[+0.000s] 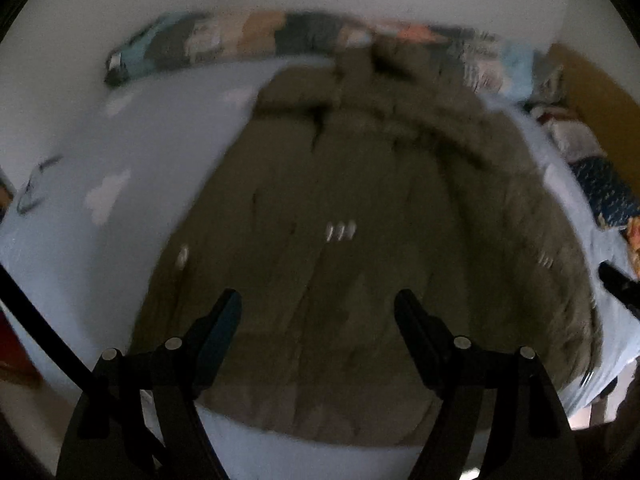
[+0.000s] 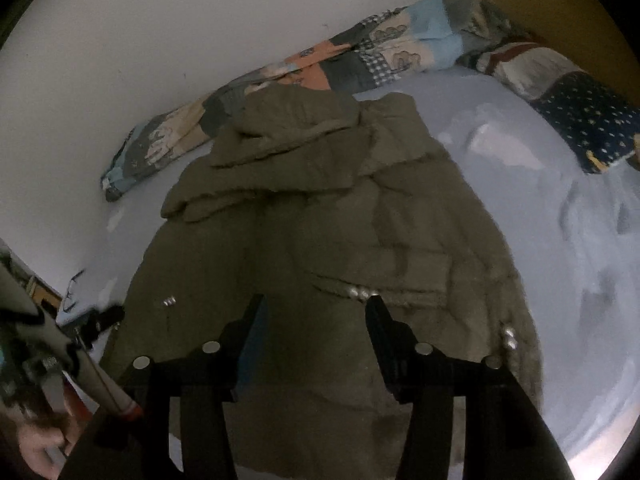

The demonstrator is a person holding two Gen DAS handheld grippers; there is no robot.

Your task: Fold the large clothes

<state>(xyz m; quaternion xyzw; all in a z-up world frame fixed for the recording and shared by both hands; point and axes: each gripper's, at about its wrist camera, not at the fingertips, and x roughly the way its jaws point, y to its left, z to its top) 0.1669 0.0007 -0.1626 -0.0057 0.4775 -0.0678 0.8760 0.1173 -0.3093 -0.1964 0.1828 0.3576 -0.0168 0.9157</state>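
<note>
A large olive-brown padded jacket (image 1: 340, 208) lies spread on a light blue bed sheet (image 1: 160, 152), hood end toward the wall. It also shows in the right wrist view (image 2: 320, 220), with metal snaps on its pocket and sleeves folded across the chest. My left gripper (image 1: 318, 304) is open and empty, above the jacket's lower half. My right gripper (image 2: 314, 308) is open and empty, also above the lower part of the jacket. The left wrist view is blurred.
A patchwork quilt (image 2: 320, 68) is bunched along the white wall. A dark blue dotted pillow (image 2: 592, 120) lies at the right near a yellow headboard (image 2: 552, 4). Eyeglasses (image 2: 72, 292) lie on the sheet at the left. The sheet (image 2: 540, 200) extends right of the jacket.
</note>
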